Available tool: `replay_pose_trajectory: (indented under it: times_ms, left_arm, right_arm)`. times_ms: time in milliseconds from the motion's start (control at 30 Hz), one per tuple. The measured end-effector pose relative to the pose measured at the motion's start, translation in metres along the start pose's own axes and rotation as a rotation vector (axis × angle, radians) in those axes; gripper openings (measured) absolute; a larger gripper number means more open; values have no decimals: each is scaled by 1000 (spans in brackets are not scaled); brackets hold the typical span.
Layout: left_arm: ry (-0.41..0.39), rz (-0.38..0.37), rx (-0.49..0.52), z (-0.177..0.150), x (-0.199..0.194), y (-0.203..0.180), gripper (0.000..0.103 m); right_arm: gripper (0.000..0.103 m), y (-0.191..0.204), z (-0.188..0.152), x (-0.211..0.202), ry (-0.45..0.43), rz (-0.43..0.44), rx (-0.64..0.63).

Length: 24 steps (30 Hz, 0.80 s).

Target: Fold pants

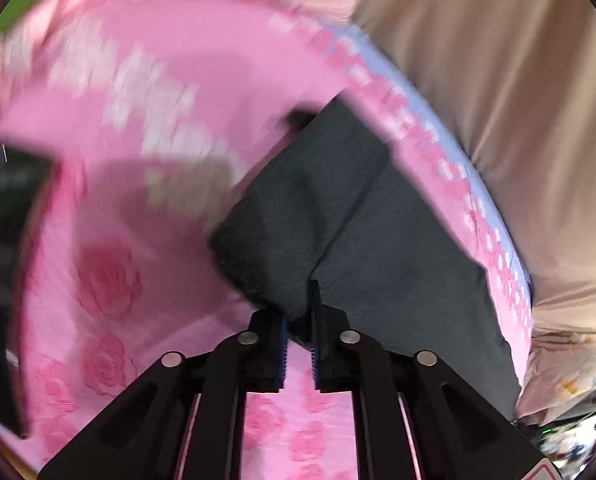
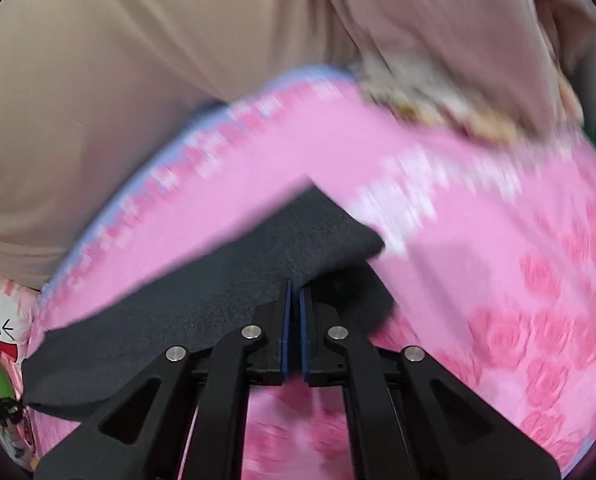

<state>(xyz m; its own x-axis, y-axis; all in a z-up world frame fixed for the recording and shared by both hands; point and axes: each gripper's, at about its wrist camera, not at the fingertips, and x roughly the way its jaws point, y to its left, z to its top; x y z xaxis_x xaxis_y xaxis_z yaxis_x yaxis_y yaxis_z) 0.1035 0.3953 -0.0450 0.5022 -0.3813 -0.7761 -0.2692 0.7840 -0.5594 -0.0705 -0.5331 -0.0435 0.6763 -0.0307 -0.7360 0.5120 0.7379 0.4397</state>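
Dark grey pants (image 1: 361, 216) lie on a pink rose-print sheet (image 1: 110, 280). In the left wrist view my left gripper (image 1: 298, 312) is shut on an edge of the pants, with cloth bunched between the blue pads and lifted off the sheet. In the right wrist view my right gripper (image 2: 294, 292) is shut on another edge of the pants (image 2: 218, 276), which stretch away to the lower left. Both views are blurred by motion.
The pink sheet (image 2: 477, 248) has a pale blue border (image 2: 146, 168). A person in beige clothing (image 2: 118, 60) stands right beside the bed edge and also shows in the left wrist view (image 1: 517, 80). A cartoon-print item (image 2: 2, 328) lies at the left.
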Motion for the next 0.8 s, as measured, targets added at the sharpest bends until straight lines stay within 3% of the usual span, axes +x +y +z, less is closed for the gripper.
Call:
replay_pose_trajectory:
  times_ms: [100, 233, 333, 400, 467, 567, 667, 800]
  left_arm:
    - [-14, -14, -16, -4, -7, 3, 9]
    - [-34, 31, -25, -5, -18, -5, 14]
    - [-113, 80, 2, -16, -44, -23, 16]
    - [-188, 159, 30, -20, -64, -44, 12]
    - [-273, 217, 89, -25, -83, -78, 7]
    - [-332, 171, 230, -38, -88, -139, 11]
    - [-284, 108, 389, -64, -55, -196, 28]
    - [-170, 156, 519, -103, 25, -241, 30]
  right_arm:
    - [3, 2, -1, -14, -29, 31, -6]
    - [7, -2, -4, -20, -31, -49, -14]
    - [8, -18, -10, -48, -122, -88, 56]
    - [8, -3, -10, -63, -161, -66, 15]
    - [8, 42, -10, -69, -175, -12, -101]
    - [8, 125, -22, -52, -119, 145, -267]
    - [8, 224, -55, -5, 28, 310, -449]
    - [8, 336, -111, 66, 201, 401, -651]
